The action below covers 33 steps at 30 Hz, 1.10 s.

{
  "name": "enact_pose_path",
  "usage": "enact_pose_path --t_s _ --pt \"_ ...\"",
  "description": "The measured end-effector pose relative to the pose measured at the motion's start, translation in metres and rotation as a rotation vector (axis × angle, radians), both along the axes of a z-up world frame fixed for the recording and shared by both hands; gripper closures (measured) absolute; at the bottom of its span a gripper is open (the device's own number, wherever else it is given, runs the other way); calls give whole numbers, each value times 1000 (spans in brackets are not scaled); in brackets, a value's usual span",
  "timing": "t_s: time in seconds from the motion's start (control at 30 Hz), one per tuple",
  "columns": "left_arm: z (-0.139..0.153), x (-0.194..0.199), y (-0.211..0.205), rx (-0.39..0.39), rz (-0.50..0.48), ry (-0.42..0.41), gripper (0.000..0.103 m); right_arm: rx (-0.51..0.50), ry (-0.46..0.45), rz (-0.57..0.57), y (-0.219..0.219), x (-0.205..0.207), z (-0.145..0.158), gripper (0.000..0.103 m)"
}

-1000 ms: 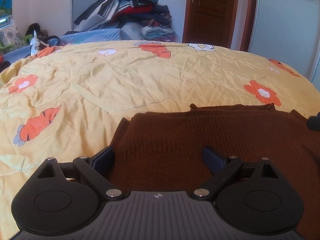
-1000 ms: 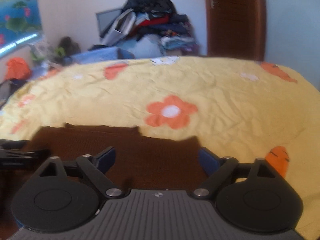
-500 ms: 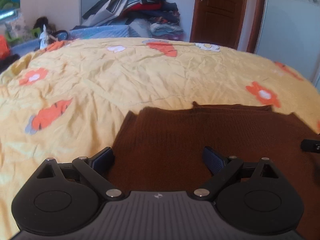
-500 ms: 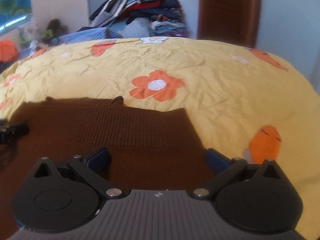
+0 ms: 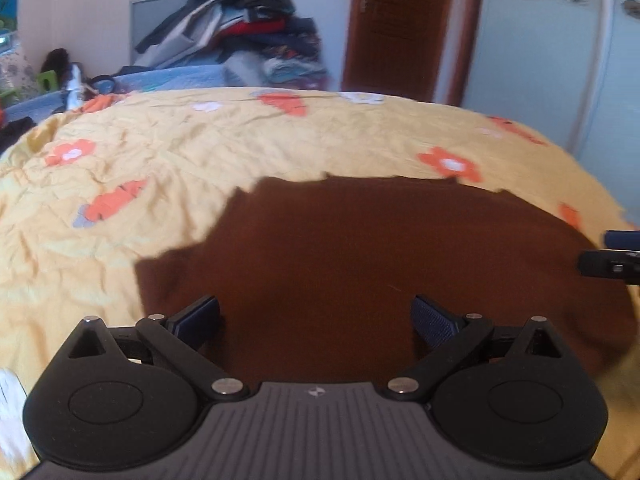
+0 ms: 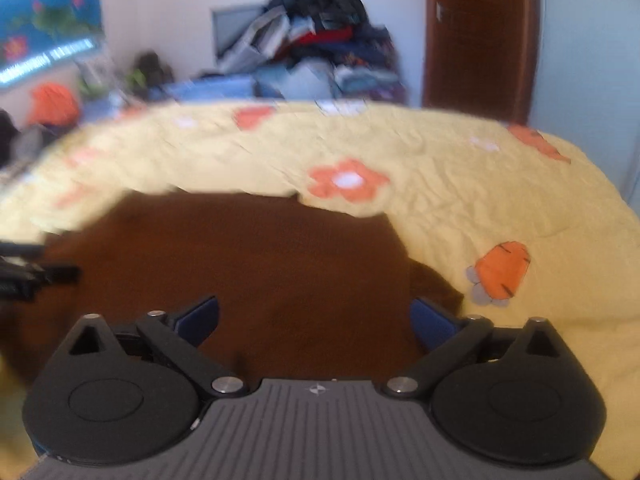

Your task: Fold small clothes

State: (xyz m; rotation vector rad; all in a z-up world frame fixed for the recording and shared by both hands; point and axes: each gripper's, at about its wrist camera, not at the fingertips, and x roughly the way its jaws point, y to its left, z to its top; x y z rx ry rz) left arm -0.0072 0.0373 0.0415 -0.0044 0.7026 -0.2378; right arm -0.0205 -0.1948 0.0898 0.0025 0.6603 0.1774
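A dark brown knitted garment (image 5: 380, 260) lies spread flat on the yellow flowered bedspread (image 5: 200, 152). My left gripper (image 5: 316, 320) hovers over the garment's near left part, its jaws opening wide with nothing pinched between the pads. In the right wrist view the same brown garment (image 6: 240, 272) fills the lower left, and my right gripper (image 6: 314, 320) stands open above its right part, holding nothing. Each gripper shows at the edge of the other's view: the right one (image 5: 612, 256) and the left one (image 6: 28, 276). Both views are blurred.
A tall heap of clothes (image 5: 240, 40) is piled beyond the bed's far edge, with a brown door (image 5: 400, 28) and a white wardrobe (image 5: 560, 60) to its right. Small items crowd the far left (image 6: 52, 104). Bare bedspread (image 6: 480, 200) surrounds the garment.
Both grippers have pulled back and up from the garment, so more of it and its near left corner show. The jaws of both stay wide apart.
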Motion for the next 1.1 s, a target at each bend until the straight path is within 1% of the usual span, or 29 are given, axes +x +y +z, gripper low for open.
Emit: enact_pose_path --t_s 0.03,0.07,0.1,0.13,0.17,0.2,0.23,0.27,0.33,0.4,0.43,0.47,0.5,0.53,0.57,0.6,0.63,0.67,0.7,0.73,0.8,0.83,0.87,0.9,0.93,1.0,1.07,1.1 --pt "-2 -9 -8 2 -30 4 0 13 2 25 4 -10 2 0" --pt "-6 -16 -16 18 -62 10 0 4 18 51 11 -16 1 0" --pt "-15 -21 -26 55 -98 26 0 -30 38 74 20 -20 -3 0" --pt "-27 -23 -33 106 -120 56 0 -86 56 96 30 -22 -9 0" --pt "-33 -31 -36 147 -137 2 0 -153 81 115 40 -24 -19 0" --pt "-36 -35 -35 152 -151 -26 0 -215 128 127 46 -26 -33 0" --pt "-36 -34 -30 125 -145 -7 0 -166 90 122 40 -31 -41 0" --pt "-34 -32 -29 125 -146 10 0 -97 93 106 30 -34 -48 0" --pt "-29 -30 -30 135 -147 46 0 -112 89 122 29 -38 -51 0" --pt "-21 -30 -28 109 -131 76 0 -121 145 104 35 -30 -48 0" --pt "-16 -33 -25 94 -121 68 0 -127 166 98 38 -26 -44 1" --pt "-12 -37 -22 84 -104 52 0 -122 168 96 41 -25 -40 4" --pt "-10 -40 -19 76 -88 38 0 -103 153 101 43 -27 -34 4" --pt "-9 -42 -15 67 -82 35 0 -76 130 110 45 -32 -29 1" --pt "-12 -41 -13 64 -86 50 0 -52 111 123 46 -37 -26 0" --pt "-20 -38 -12 71 -86 90 0 -47 106 139 48 -39 -28 0" --pt "-28 -36 -12 86 -84 114 0 -62 122 154 52 -39 -35 0" --pt "-29 -41 -14 114 -106 78 0 -93 159 163 55 -37 -46 0" --pt "-27 -42 -14 116 -114 91 0 -137 209 164 57 -34 -60 0" --pt "-22 -43 -10 87 -112 101 0 -172 148 187 59 -40 -65 0" --pt "-9 -49 6 16 -79 82 0 -163 190 184 57 -39 -65 1" --pt "-3 -51 15 0 -48 58 0 -145 185 173 53 -39 -61 3" --pt "0 -52 25 -8 -12 44 0 -125 158 155 46 -42 -55 2" --pt "1 -50 34 -23 22 47 0 -104 132 124 37 -44 -50 0" --pt "0 -45 44 -52 57 67 0 -74 117 82 26 -44 -45 0" --pt "-6 -34 61 -96 132 115 0 11 122 -6 2 -37 -43 0" --pt "-11 -25 69 -125 167 137 0 60 147 -89 -16 -27 -45 0" --pt "-13 -21 71 -134 173 147 7 62 164 -112 -20 -20 -48 0"
